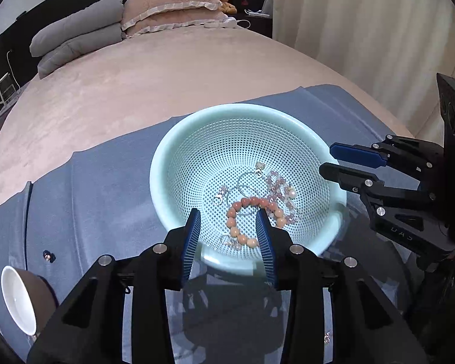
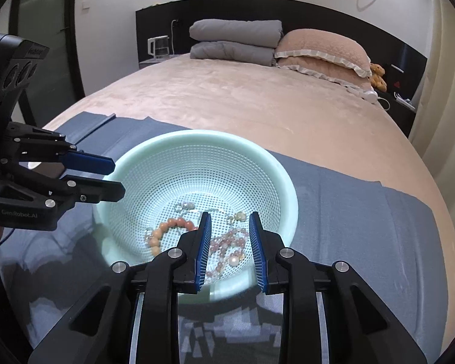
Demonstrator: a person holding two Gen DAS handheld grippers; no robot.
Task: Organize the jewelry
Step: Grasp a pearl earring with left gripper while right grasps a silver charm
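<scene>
A pale green perforated basket (image 1: pixel 179 139) sits on a blue cloth (image 1: pixel 106 182) on the bed; it also shows in the right wrist view (image 2: pixel 285 182). Inside lie an orange bead bracelet (image 1: pixel 236 212), a pink bead bracelet (image 1: pixel 276 182), silver hoops and small charms. My left gripper (image 1: pixel 229 215) is open over the near rim, its fingers either side of the orange bracelet, empty. My right gripper (image 2: pixel 230 218) is open above the pink bracelet (image 2: pixel 227 242), empty. The orange bracelet (image 2: pixel 173 226) lies to its left.
A brown bowl with white inside (image 1: pixel 18 297) lies on its side at the cloth's left edge. A small earring (image 1: pixel 48 255) lies on the cloth near it. Grey and pink pillows (image 2: pixel 257 45) are at the head of the bed. Curtains (image 1: pixel 364 30) hang at right.
</scene>
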